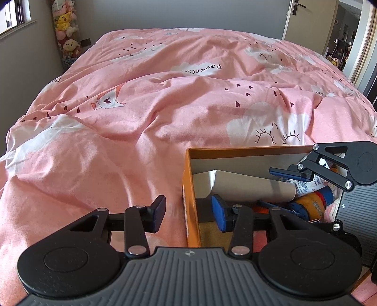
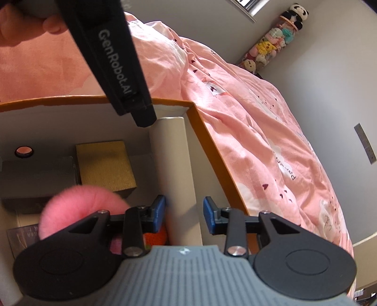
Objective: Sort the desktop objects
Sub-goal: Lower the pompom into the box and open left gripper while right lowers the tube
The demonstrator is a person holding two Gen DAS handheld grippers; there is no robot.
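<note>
An orange cardboard box (image 1: 245, 149) sits on the bed. My left gripper (image 1: 188, 211) stands open astride its left wall, one pad outside and one inside, with bedding showing between the outer pad and the wall. A white cardboard tube (image 2: 173, 164) lies inside along the box's wall. My right gripper (image 2: 183, 213) is open around it, with a slim gap at the right pad. One of its fingers (image 1: 286, 173) shows above the tube (image 1: 245, 186). The box also holds a gold block (image 2: 103, 164), a dark grey box (image 2: 37, 179), a pink pompom (image 2: 80, 207) and a printed packet (image 1: 308, 186).
A rumpled pink duvet (image 1: 141, 117) covers the bed around the box. The left tool's black housing (image 2: 113, 70) and a hand (image 2: 21, 26) hang over the box's far wall. A column of plush toys (image 1: 64, 30) stands in the corner, and a door (image 1: 306, 21) is open at the back right.
</note>
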